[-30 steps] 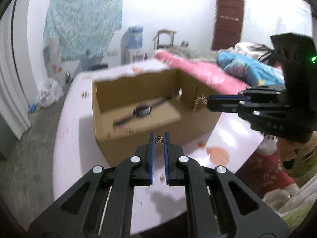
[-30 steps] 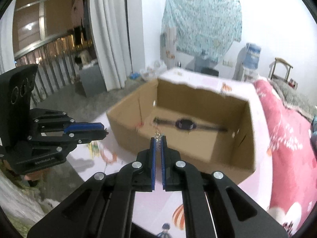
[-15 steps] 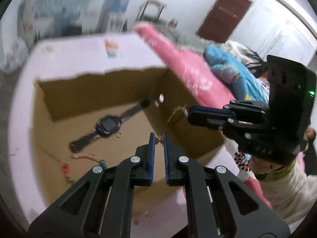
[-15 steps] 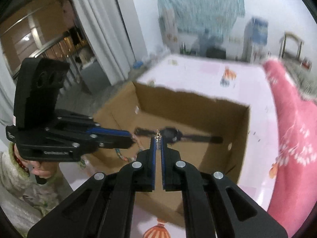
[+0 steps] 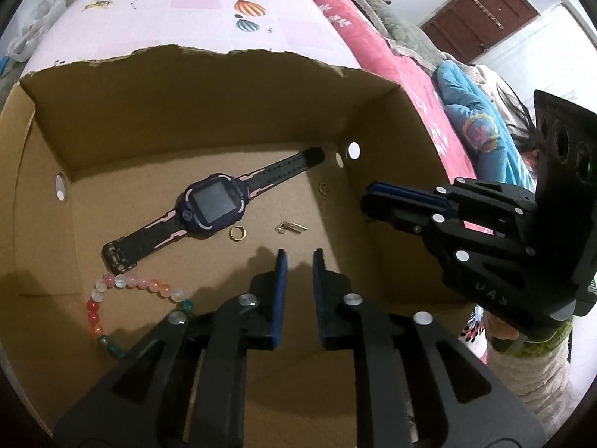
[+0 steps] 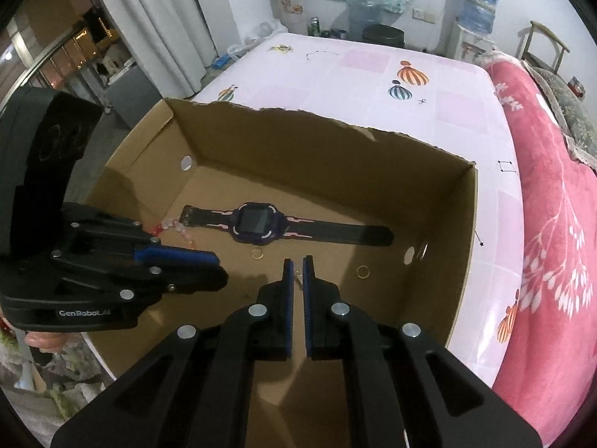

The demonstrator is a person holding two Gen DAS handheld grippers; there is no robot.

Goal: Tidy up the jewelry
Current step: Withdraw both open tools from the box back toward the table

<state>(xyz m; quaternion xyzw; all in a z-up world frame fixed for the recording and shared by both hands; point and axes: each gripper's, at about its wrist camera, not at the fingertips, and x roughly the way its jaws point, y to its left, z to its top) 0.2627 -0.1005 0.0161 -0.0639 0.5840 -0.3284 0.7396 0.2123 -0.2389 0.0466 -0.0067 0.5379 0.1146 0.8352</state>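
Both grippers have travelled from beside the open brown cardboard box (image 5: 186,112) to positions above its interior.

Left wrist view: the left gripper (image 5: 297,261) has just been opening; its blue-padded fingers (image 5: 280,280) stand slightly apart with nothing between them, where a second ago they pinched a small gold piece. On the box floor just ahead of the fingertips lies a small gold earring piece (image 5: 291,227). A gold ring (image 5: 237,233) lies just beside the purple-and-black smartwatch with pink strap accents (image 5: 212,209), and a second thin gold ring (image 5: 324,187) lies near the right wall. A multicoloured bead bracelet (image 5: 112,298) lies at the left, touching the watch strap end. The right gripper (image 5: 367,196) enters from the right, fingers together.

Right wrist view: the right gripper's fingers are pressed together on a small gold chain earring (image 6: 298,277), which hangs between the tips above the box floor. The box stands on a pink patterned tablecloth (image 6: 373,63).
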